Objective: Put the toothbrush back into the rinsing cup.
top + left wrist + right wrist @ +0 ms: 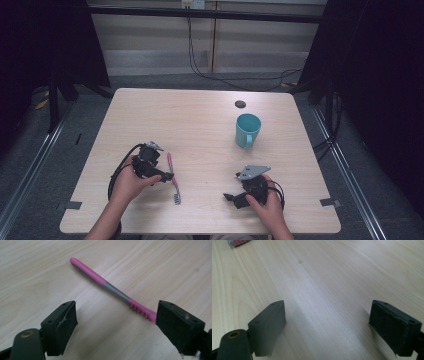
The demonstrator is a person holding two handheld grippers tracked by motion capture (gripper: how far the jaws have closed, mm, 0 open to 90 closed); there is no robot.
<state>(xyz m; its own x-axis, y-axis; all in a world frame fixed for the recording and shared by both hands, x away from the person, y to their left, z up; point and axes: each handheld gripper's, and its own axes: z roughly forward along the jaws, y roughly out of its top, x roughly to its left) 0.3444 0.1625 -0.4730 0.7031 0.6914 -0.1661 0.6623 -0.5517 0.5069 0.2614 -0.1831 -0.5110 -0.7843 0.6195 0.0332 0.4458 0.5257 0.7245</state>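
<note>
Toothbrush (pixel 113 290): lying flat on the wooden table (pixel 200 120), near its front left part, untouched.
Left gripper (pixel 116 320): hovering over the toothbrush, jaws standing spread, nothing pinched.
Right gripper (pixel 327 322): resting low over bare wood, jaws spread, holding nothing.
Cup (pixel 247 130): standing upright, well apart from both.
</note>
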